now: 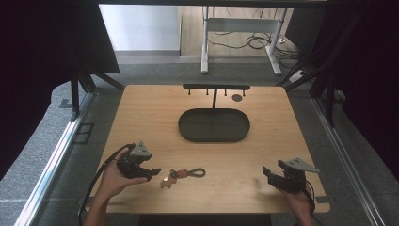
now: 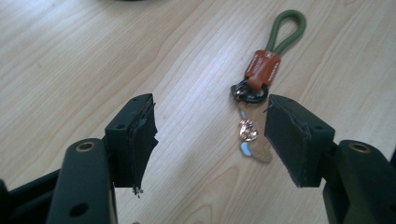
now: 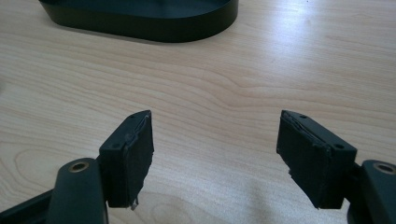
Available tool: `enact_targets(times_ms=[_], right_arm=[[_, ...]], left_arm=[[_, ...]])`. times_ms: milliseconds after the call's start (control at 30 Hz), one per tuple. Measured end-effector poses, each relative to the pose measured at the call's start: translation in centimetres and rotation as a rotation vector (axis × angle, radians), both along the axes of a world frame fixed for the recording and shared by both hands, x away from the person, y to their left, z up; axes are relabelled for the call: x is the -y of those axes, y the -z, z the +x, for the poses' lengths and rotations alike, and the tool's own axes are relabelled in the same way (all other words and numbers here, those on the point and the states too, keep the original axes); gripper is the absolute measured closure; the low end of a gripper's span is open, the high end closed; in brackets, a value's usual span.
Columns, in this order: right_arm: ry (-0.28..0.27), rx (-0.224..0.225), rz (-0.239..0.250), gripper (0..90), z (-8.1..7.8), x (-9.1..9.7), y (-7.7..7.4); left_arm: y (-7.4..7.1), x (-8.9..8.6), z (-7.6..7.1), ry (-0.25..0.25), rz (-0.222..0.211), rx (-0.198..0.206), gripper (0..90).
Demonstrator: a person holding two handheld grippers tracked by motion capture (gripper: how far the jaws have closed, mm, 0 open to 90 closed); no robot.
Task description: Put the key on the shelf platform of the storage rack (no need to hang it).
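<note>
A keychain (image 1: 184, 174) lies flat on the wooden table near its front edge: a green cord loop (image 2: 287, 29), an orange-brown tag (image 2: 263, 68), a black ring and a small key or charm (image 2: 252, 140). My left gripper (image 1: 154, 172) is open just left of it; in the left gripper view (image 2: 210, 135) the key end lies between the jaws and slightly ahead of them. My right gripper (image 1: 266, 172) is open at the front right with nothing between its jaws (image 3: 215, 154). A black oval tray (image 1: 214, 125) sits at the table's middle.
A black T-shaped rack with small pegs (image 1: 215, 88) stands behind the tray, and a small dark disc (image 1: 237, 97) lies beside it. The tray's near wall (image 3: 140, 21) is far ahead of the right gripper. Bare wood lies between the two grippers.
</note>
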State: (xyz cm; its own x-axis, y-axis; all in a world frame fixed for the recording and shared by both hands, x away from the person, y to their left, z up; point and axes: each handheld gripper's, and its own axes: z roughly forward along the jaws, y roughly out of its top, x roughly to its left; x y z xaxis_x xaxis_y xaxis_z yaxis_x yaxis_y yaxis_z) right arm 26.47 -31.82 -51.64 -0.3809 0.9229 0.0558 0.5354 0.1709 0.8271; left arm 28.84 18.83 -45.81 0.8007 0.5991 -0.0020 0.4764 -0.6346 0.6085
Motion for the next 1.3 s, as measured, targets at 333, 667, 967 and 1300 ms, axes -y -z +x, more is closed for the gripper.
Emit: enact_targets(times_ms=[333,667,967,1300], right_arm=[[0.015,-0.007,-0.009,28.2,-0.3,0.1,0.2],[0.014,-0.008,-0.013,28.8,-0.6,0.3,0.2],[0.007,-0.019,-0.024,29.0,-0.6,0.1,0.5],[0.006,-0.027,-0.029,29.2,-0.5,0.2,0.7]], left_arm=[[-1.3,1.4,0.9,0.075,0.038,-0.016,34.6],[-2.6,3.1,1.7,0.151,0.089,-0.013,34.9],[-3.0,5.0,2.4,0.218,0.128,-0.015,37.9],[-1.8,7.2,3.2,0.294,0.205,-0.059,43.8]])
